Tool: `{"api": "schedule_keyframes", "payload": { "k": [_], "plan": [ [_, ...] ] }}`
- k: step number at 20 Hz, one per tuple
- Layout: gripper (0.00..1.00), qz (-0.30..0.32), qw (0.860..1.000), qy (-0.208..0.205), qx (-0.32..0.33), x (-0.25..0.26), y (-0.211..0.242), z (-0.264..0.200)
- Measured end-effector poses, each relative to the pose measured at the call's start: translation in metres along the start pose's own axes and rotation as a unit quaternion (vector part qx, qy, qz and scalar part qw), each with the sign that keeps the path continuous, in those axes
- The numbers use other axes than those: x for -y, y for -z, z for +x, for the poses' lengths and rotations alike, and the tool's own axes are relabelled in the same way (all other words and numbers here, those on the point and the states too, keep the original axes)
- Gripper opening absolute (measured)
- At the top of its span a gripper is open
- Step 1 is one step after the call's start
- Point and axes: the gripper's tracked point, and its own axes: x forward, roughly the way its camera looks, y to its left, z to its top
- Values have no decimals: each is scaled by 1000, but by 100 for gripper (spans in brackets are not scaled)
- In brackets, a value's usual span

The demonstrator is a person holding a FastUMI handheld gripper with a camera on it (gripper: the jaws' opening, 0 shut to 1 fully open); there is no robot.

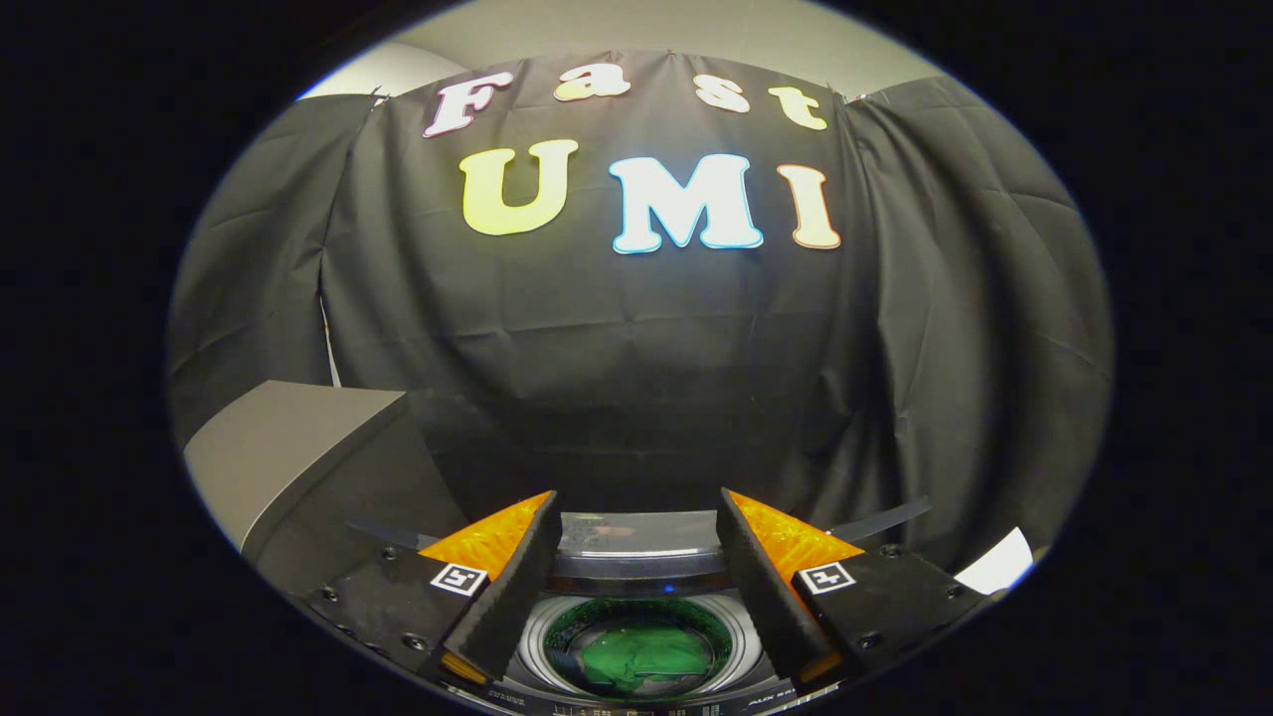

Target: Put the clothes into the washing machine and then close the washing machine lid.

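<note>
**Clothes in the drum, lid standing open beyond the gripper**

The gripper is being held above the washing machine, its fingers spread wide apart with nothing clamped between them. The green clothes are lying inside the round drum, below and between the fingers, so the loading step is judged to be done. The lid is being seen just ahead of the fingertips, apparently raised at the far side of the opening, its long edge running crosswise to the fingers; the closing move is judged to call for the gripper being carried forward and over that edge. The lid's full height and its hinge are being hidden by the fingers and the dark wall behind. A grey box-like thing is standing beside the machine; what it is cannot be told
</note>
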Motion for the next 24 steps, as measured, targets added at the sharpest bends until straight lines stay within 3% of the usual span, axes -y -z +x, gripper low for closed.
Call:
{"api": "schedule_keyframes", "payload": {
  "k": [9,15,24],
  "plan": [
    [98,3,1000,6,-29,0,46,-54],
    [98,0,999,15,34,-10,7,-105],
    [98,-16,987,55,148,-33,-58,-245]
  ]
}}
